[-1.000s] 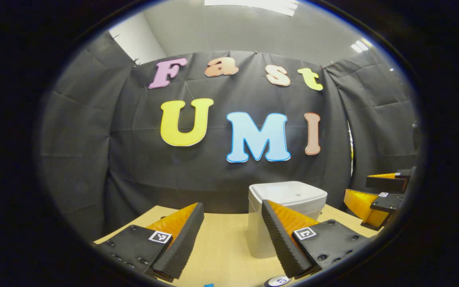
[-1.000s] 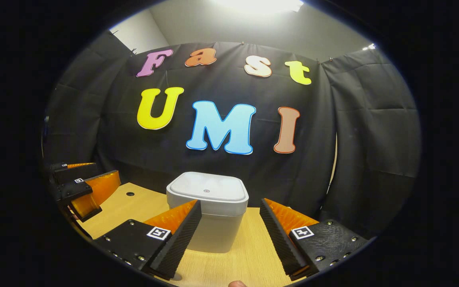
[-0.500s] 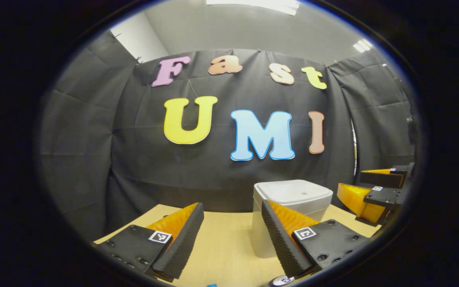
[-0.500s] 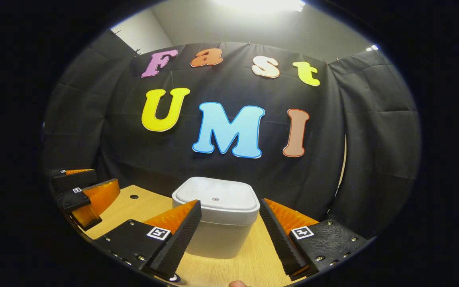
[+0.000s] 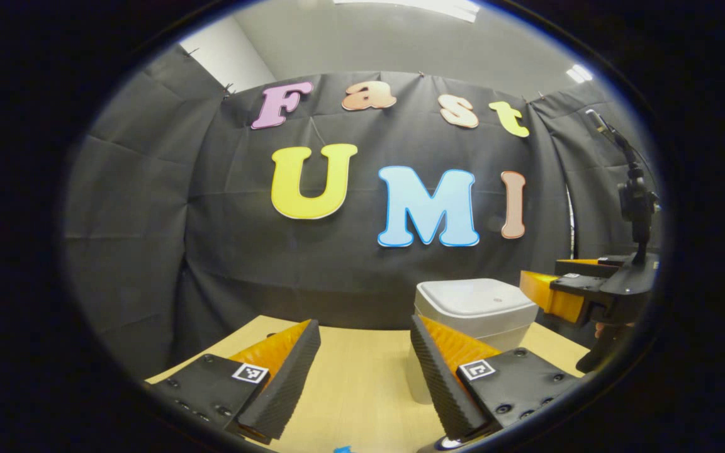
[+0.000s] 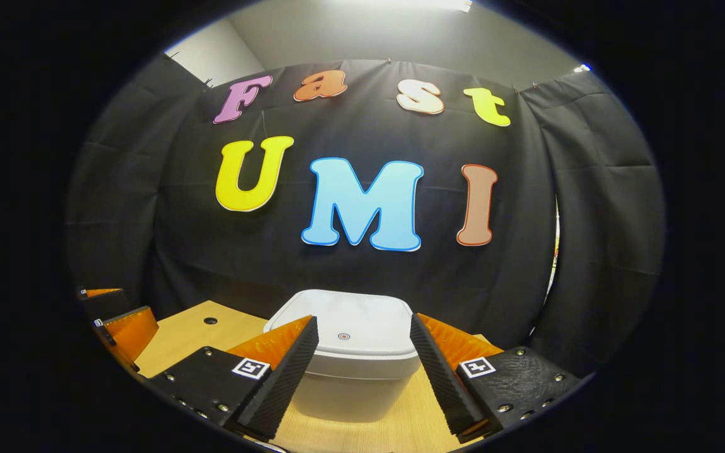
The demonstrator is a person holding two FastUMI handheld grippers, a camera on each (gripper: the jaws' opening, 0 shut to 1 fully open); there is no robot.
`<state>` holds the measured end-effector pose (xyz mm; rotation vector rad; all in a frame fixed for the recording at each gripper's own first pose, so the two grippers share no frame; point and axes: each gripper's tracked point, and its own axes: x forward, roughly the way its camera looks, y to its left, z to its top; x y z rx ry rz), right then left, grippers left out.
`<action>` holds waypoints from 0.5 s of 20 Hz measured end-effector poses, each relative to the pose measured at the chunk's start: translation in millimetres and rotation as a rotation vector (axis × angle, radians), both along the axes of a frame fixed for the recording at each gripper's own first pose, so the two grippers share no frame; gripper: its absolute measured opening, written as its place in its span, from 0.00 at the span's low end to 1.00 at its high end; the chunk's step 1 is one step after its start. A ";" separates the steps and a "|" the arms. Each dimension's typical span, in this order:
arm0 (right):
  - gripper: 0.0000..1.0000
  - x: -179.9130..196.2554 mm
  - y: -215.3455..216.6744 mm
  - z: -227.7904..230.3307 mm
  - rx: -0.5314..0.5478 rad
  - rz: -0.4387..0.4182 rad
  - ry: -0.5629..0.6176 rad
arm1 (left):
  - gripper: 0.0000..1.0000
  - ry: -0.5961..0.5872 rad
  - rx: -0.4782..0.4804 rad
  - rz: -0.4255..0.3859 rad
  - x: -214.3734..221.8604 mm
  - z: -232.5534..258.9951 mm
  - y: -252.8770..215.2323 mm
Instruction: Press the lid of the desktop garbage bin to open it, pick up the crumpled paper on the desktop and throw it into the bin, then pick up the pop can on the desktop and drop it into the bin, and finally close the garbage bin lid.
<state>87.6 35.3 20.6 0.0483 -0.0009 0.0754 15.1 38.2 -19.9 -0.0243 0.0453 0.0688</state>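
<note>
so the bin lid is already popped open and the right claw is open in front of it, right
Not quite: the lid is shut, lying flat on the bin, as the right gripper view shows. The rest holds: the right claw is open in front of it, its fingers spread to either side.

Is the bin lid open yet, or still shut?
Shut. In the right gripper view the lid lies flat and flush on the bin, and the right claw hangs open, fingers apart, short of touching it.

The white garbage bin (image 6: 353, 358) stands upright on the desktop (image 5: 350, 384), lid (image 6: 350, 327) closed.
</note>
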 end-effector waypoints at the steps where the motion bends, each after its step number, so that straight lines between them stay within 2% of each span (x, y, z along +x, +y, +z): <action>1: 0.93 2.9 -2.3 -1.7 0.004 -0.008 0.004 | 0.95 0.003 -0.001 0.004 -0.4 -1.0 0.1; 2: 0.78 6.8 -1.6 -1.2 0.008 -0.004 0.007 | 0.96 0.003 -0.003 0.006 -0.4 -1.7 -1.1; 4: 0.63 13.5 2.6 -5.2 0.023 0.016 0.024 | 0.94 0.003 -0.002 0.011 -2.1 -2.5 -0.9; 6: 0.58 19.7 8.3 -11.6 0.039 0.046 0.047 | 0.94 0.004 0.002 0.017 -3.2 -1.2 -1.0; 7: 0.58 25.7 4.1 -16.3 0.035 0.026 0.062 | 0.94 0.005 0.003 0.019 -3.7 -1.6 -0.5; 8: 0.38 30.0 -1.9 -20.5 0.046 -0.003 0.070 | 0.94 0.006 0.005 0.021 -4.2 -2.2 -0.1; 9: 0.18 31.7 2.6 -18.6 0.063 0.028 0.069 | 0.94 0.006 0.008 0.025 -5.2 -2.0 1.0; 10: 0.18 31.7 2.7 -21.9 0.070 0.034 0.080 | 0.94 0.005 0.009 0.027 -4.9 -1.0 1.3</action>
